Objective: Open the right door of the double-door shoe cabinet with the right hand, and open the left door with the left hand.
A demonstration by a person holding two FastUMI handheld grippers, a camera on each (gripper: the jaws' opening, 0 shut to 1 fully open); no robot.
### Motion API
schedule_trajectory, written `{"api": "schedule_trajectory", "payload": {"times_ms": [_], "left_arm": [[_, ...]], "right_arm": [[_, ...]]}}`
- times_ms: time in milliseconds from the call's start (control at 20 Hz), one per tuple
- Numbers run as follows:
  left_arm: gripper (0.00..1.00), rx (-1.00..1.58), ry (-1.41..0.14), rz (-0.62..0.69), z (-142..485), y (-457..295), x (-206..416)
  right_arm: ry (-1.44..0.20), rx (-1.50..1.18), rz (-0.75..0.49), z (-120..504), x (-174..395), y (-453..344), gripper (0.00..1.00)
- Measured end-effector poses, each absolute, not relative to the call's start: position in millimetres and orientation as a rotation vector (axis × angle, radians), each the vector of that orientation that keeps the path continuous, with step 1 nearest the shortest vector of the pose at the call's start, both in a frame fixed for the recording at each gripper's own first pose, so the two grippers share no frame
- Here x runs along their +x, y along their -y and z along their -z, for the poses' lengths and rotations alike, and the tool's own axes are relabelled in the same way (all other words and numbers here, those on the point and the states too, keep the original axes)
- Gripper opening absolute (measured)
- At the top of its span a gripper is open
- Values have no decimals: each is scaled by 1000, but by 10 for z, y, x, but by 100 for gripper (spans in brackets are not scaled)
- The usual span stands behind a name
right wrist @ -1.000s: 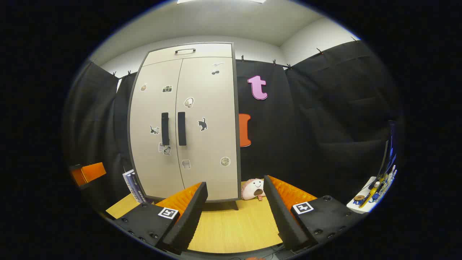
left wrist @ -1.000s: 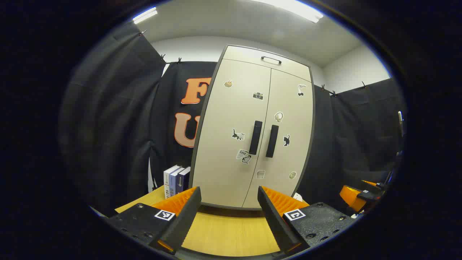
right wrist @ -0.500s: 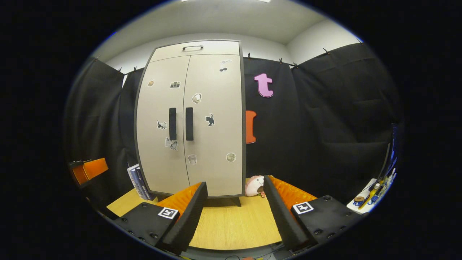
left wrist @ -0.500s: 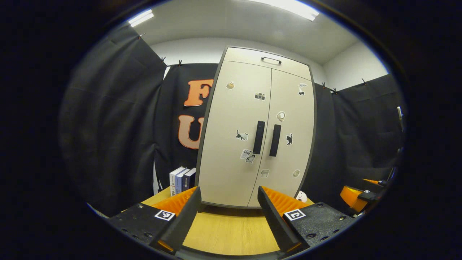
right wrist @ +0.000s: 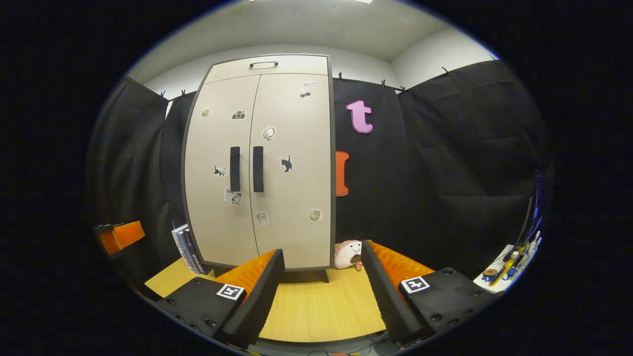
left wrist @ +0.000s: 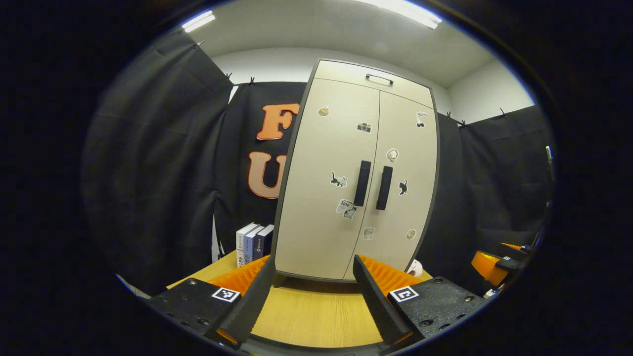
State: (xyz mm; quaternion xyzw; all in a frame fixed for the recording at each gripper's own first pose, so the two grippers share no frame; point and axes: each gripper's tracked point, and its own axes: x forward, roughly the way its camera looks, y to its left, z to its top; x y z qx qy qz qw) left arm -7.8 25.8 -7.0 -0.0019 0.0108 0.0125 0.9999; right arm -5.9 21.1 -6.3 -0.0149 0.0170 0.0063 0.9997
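Nothing was done yet: the cabinet (right wrist: 257, 163) stood on the table (right wrist: 316, 311) with both doors closed, and the left gripper (left wrist: 311, 291) and right gripper (right wrist: 321, 291) hung spread, well short of the handles (right wrist: 246, 168).

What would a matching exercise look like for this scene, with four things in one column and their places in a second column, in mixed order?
Things:
1. books
2. plush toy
3. top handle
4. cat sticker

Places:
A. on the right door
B. on the table, right of the cabinet
C. on the drawer above the doors
D. on the table, left of the cabinet

Pairs: 1-D, 2-B, 3-C, 4-A
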Motion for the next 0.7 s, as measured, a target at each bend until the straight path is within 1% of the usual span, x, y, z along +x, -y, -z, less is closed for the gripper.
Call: {"api": "schedule_trajectory", "payload": {"times_ms": [250, 350, 550, 700], "left_arm": [[95, 2, -15, -22, 66, -309, -51], [95, 1, -14, -18, 78, -313, -35], [94, 22, -10, -22, 124, -358, -1], [95, 9, -12, -21, 139, -396, 55]], "right_arm": [[-42, -44, -30, 70, 75, -377, 99], [-45, -66, -56, 39, 160, -506, 99], [-43, -76, -103, -57, 417, -762, 99], [-41, -66, -133, -171, 634, -977, 98]]}}
